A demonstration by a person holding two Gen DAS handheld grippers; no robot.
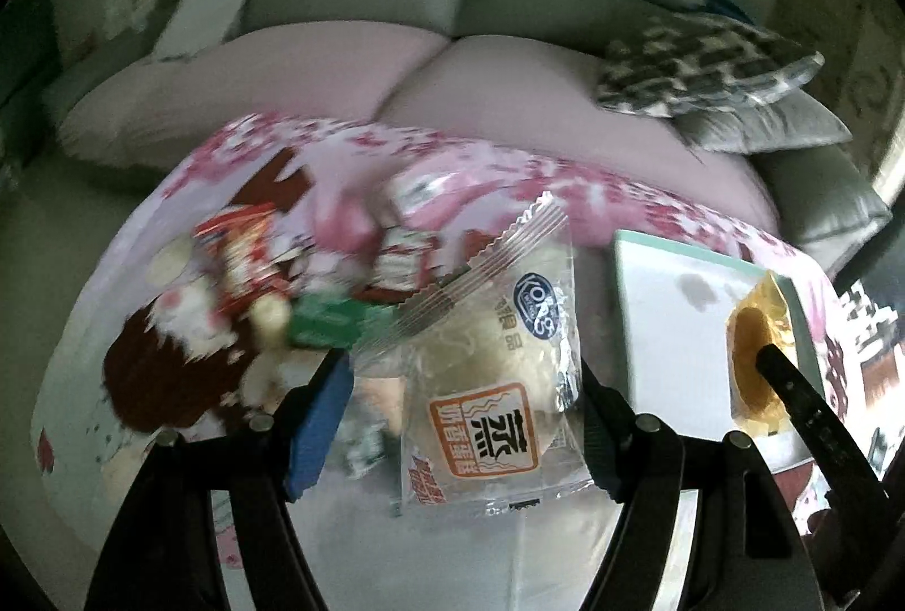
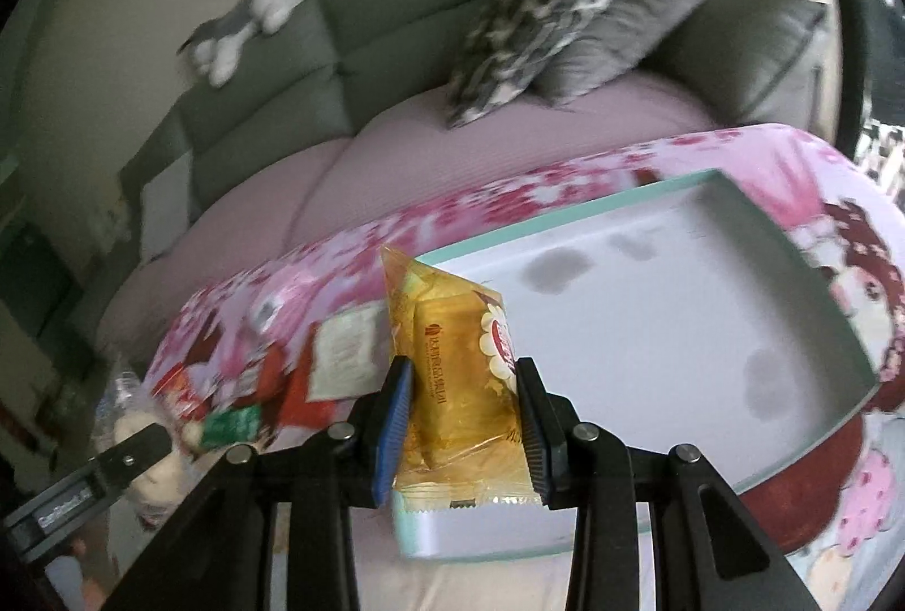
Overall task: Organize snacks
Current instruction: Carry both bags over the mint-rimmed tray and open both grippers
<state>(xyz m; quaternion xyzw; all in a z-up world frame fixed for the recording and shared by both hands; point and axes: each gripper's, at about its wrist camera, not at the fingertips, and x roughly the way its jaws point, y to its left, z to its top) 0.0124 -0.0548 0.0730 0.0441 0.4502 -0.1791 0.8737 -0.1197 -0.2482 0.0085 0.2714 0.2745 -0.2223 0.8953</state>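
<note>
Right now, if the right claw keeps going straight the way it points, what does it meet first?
Probably the white tray with the teal rim: the right claw, shut on the yellow snack pack, points over its near edge. Depth is unclear, so it may pass above the tray floor.

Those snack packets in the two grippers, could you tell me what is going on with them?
A person is sorting snacks with two handheld grippers. The left gripper holds a clear-wrapped cake packet; the right gripper is shut on a yellow packet. Both are near the empty white box, with more snacks piled beside it.
</note>
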